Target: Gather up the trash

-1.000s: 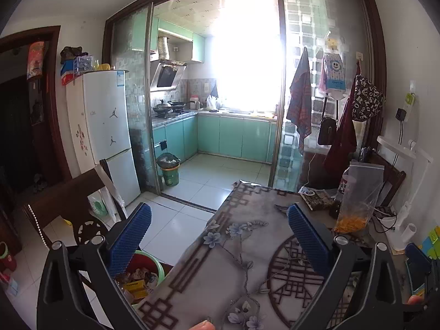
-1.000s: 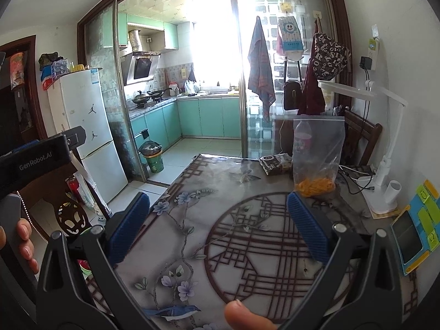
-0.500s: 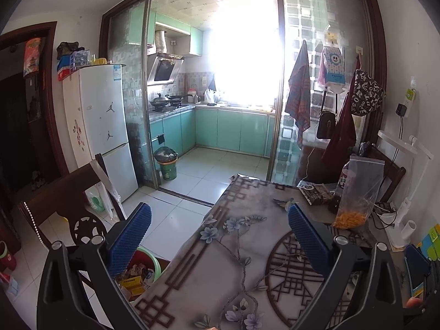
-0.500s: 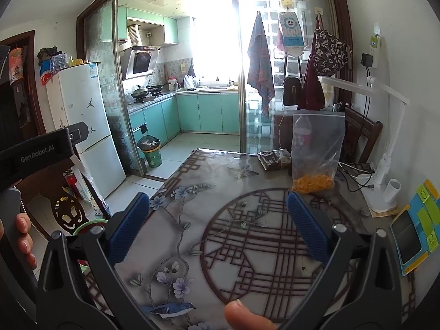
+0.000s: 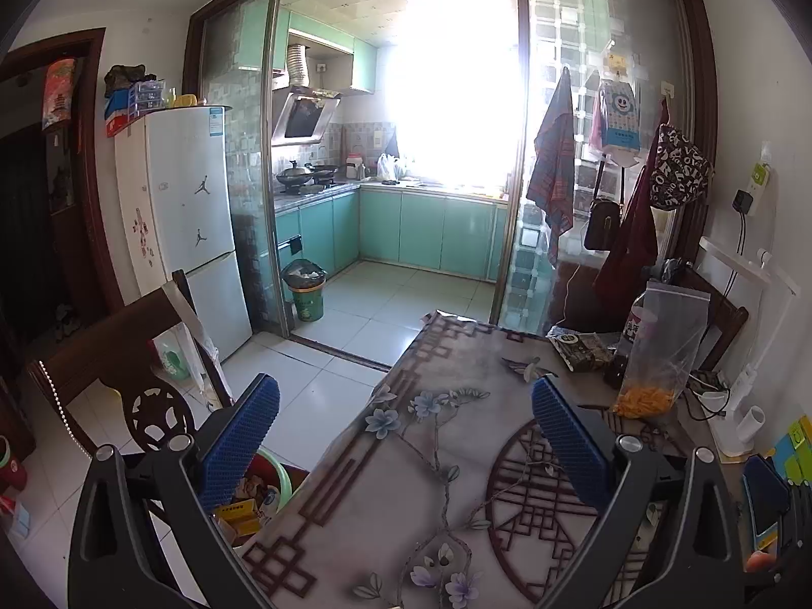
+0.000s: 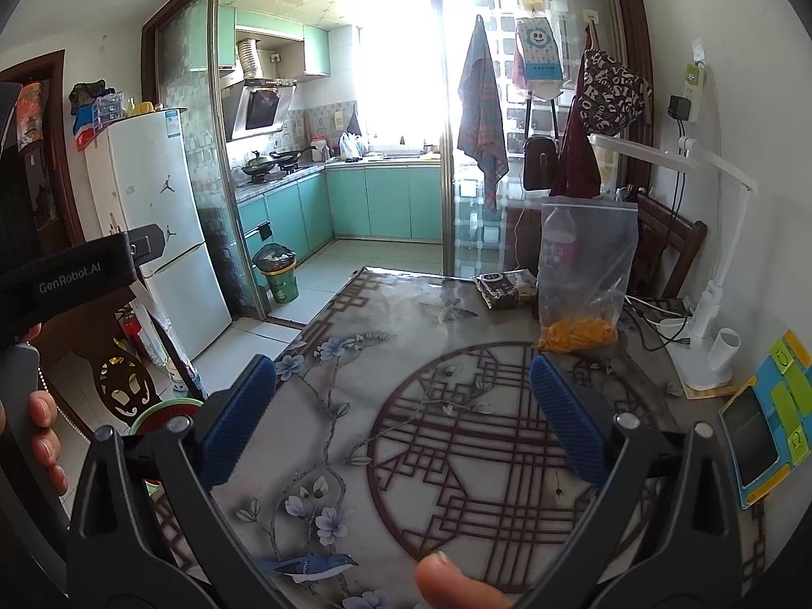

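Observation:
Over the flower-patterned table (image 5: 406,497), my left gripper (image 5: 403,436) is open with nothing between its blue pads. A green-rimmed bin (image 5: 281,482) holding yellow and white trash stands on the floor at the table's left edge, under the left finger. My right gripper (image 6: 403,421) is also open and empty above the table's round lattice pattern (image 6: 482,436). A dark snack packet (image 6: 507,286) and a clear bag with orange pieces (image 6: 583,279) stand at the table's far end. The bin's rim (image 6: 162,408) shows beside the right gripper's left finger.
A dark wooden chair (image 5: 127,355) stands left of the table by the fridge (image 5: 188,203). A white desk lamp (image 6: 710,304), cables and a coloured tablet (image 6: 766,421) crowd the table's right side. A second lined bin (image 5: 304,289) sits in the kitchen doorway. A hand holds the left gripper's body (image 6: 76,274).
Both views shift only a little; the table's far end sits slightly higher in the left wrist view. Both grippers remain open and empty.

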{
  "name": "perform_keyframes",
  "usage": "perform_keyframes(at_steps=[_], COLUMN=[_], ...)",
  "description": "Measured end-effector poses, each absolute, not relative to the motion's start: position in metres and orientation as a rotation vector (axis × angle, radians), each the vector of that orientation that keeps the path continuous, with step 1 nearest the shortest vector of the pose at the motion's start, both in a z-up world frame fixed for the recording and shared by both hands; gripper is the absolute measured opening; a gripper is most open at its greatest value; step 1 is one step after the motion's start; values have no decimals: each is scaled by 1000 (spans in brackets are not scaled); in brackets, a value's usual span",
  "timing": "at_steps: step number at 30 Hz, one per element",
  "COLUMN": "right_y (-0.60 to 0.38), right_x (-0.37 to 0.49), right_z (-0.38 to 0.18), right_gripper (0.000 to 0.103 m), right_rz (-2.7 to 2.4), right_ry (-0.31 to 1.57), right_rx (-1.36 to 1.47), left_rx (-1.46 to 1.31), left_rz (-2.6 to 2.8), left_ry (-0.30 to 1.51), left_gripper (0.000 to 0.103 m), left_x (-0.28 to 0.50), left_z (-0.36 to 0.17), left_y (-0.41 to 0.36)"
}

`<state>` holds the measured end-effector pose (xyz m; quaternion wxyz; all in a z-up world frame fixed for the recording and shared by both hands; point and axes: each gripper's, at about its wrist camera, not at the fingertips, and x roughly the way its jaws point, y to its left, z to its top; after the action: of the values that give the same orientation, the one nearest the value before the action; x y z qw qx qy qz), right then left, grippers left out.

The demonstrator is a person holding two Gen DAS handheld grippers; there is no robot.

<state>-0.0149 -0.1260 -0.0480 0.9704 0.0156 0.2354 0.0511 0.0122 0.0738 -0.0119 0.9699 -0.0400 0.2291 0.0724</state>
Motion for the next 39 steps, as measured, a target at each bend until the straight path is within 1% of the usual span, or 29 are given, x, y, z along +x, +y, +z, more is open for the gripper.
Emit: perform_keyframes(at_steps=[28, 39], right_y=[-129, -135], right_x=[-16, -13], right_z=[-46, -55], right_gripper=[99, 99], right_rz=[100, 92], right_ry=[475, 500], right_rx=[34, 27], left_rx=[-94, -90], left_rz=[149, 101], left_ry=[478, 486], left_gripper=[95, 95], left_x=[13, 14], left_z=[-14, -21], left_y=[69, 68])
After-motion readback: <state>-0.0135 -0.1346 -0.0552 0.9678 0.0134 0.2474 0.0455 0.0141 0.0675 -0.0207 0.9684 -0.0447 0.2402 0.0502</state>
